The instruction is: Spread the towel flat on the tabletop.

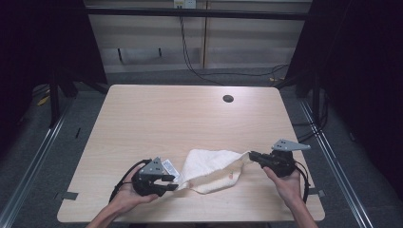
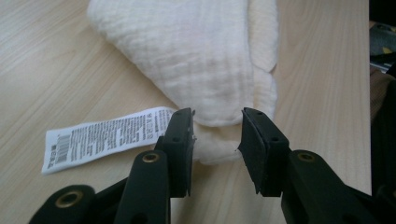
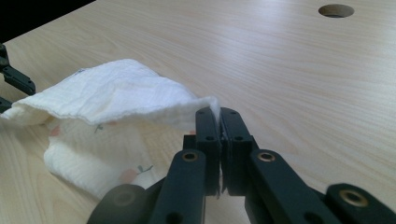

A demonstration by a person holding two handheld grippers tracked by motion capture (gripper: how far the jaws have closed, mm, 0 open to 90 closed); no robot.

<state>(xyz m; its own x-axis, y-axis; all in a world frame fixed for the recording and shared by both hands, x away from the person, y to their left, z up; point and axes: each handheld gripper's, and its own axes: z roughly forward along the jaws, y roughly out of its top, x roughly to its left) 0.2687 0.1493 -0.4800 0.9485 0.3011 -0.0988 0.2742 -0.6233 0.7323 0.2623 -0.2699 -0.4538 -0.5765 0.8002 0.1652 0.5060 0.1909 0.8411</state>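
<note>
A cream muslin cloth [image 1: 211, 168] is lying near the front edge of the counter [image 1: 190, 114], roughly midway between the front corners. Its long axis is running side to side, parallel to that front edge, with one tapered end pointing toward the left tongs [image 1: 167, 183] and the other toward the right tongs [image 1: 253, 155].

The right tongs are pinching the cloth's right corner; in the right gripper view the jaws are closed tight on a thin fold of the cloth [image 3: 116, 98], lifting that edge off the counter so the fabric is arching above a lower layer printed with small coloured motifs.

The left tongs [image 2: 217, 135] are standing open, the jaws apart on either side of the cloth's narrow left end [image 2: 205, 65], not pressing on it as far as the left gripper view shows. A white care label [image 2: 105, 135] with a barcode and small print is lying flat on the counter just beside the left jaw, sticking out from that end of the cloth.

A round cable hole [image 1: 228, 99] is sitting near the far edge of the counter, well apart from the cloth.
</note>
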